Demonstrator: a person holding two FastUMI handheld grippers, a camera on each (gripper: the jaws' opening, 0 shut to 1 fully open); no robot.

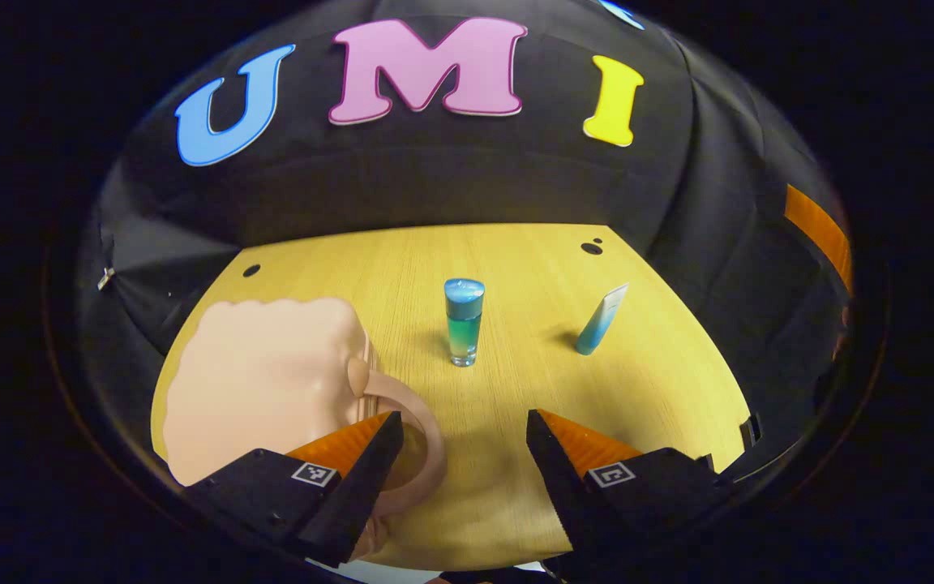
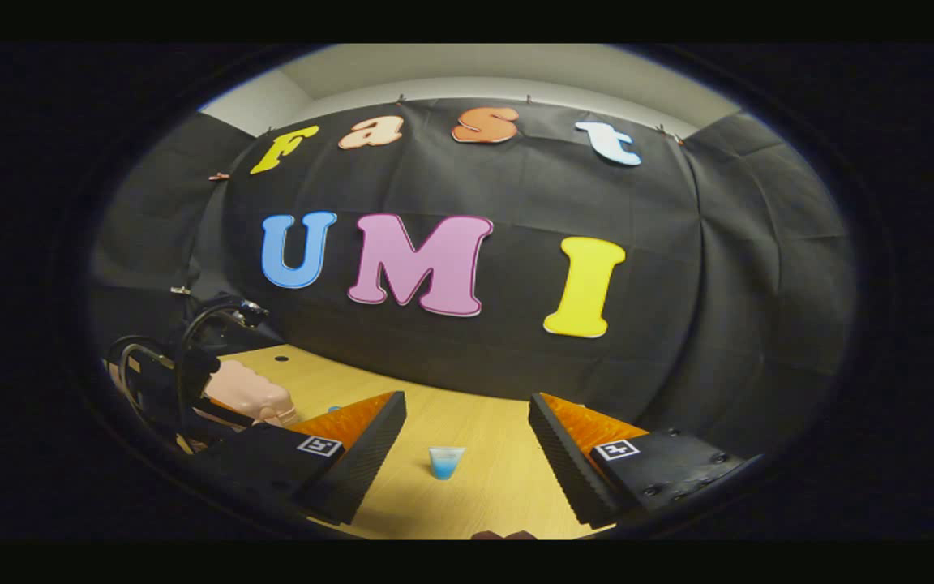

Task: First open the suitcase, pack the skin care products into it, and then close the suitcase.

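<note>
Nearest my lens in the left gripper view, my left gripper (image 1: 463,434) hangs released, its orange-faced fingers spread wide with nothing between them. Its left finger (image 1: 353,466) overlaps the curved handle (image 1: 422,430) of the pale pink suitcase (image 1: 264,381); I cannot tell whether they touch. That suitcase lies closed on the wooden table (image 1: 653,389), out at about nine o'clock from the table's middle. At twelve o'clock from my fingers stands a blue-green bottle (image 1: 464,322), upright, with a blue cap. At roughly two o'clock, well apart from the bottle, a blue-and-white tube (image 1: 601,320) stands cap-down, tilted to the right.

From the right gripper view, my right gripper (image 2: 467,442) is likewise released, fingers wide apart and holding nothing. Between them, farther off on the table, I see the tube (image 2: 445,462) end-on, standing clear of both fingers. At nine o'clock the suitcase (image 2: 248,395) shows as a pink hump, with black cables (image 2: 183,357) looping in front of it.
</note>
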